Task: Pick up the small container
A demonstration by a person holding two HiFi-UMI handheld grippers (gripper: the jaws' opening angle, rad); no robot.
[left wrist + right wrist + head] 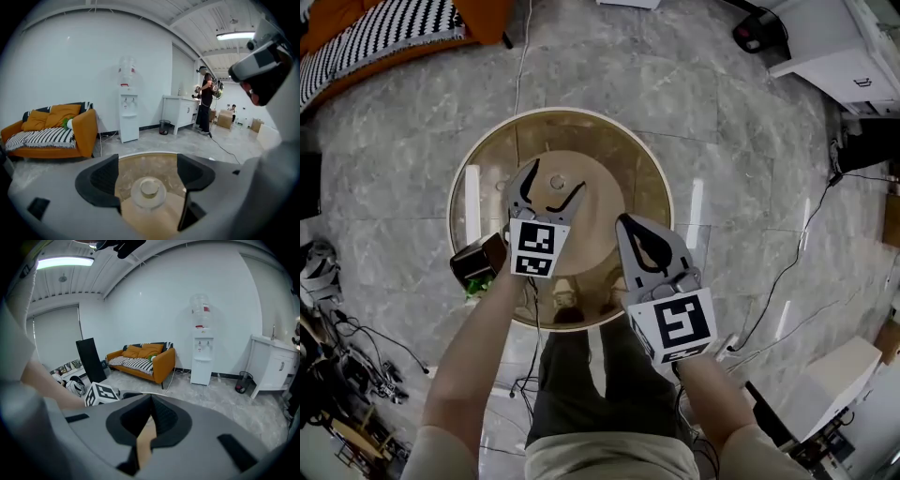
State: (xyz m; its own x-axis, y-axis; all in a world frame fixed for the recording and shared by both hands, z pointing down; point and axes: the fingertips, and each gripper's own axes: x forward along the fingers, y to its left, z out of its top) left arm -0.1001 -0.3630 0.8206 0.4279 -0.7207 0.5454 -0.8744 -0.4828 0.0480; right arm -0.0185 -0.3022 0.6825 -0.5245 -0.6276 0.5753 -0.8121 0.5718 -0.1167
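Observation:
The small container (pixel 557 183), a clear round pot with a pale stopper, stands near the middle of the round glass table (pixel 649 173). My left gripper (pixel 556 179) is open, with one jaw on each side of the container and a gap to both. In the left gripper view the container (pixel 149 190) sits low between the dark pads of the left gripper (pixel 147 160). My right gripper (pixel 625 223) hovers over the table's near right part, shut with nothing in it. In the right gripper view the right gripper (pixel 151 402) shows its pads pressed together.
A dark box with a green thing (pixel 478 261) sits at the table's left edge. An orange sofa (pixel 384 28) stands far left and a white cabinet (pixel 834 47) far right. Cables cross the floor. A water dispenser (pixel 127 110) and a person (pixel 205 101) stand by the far wall.

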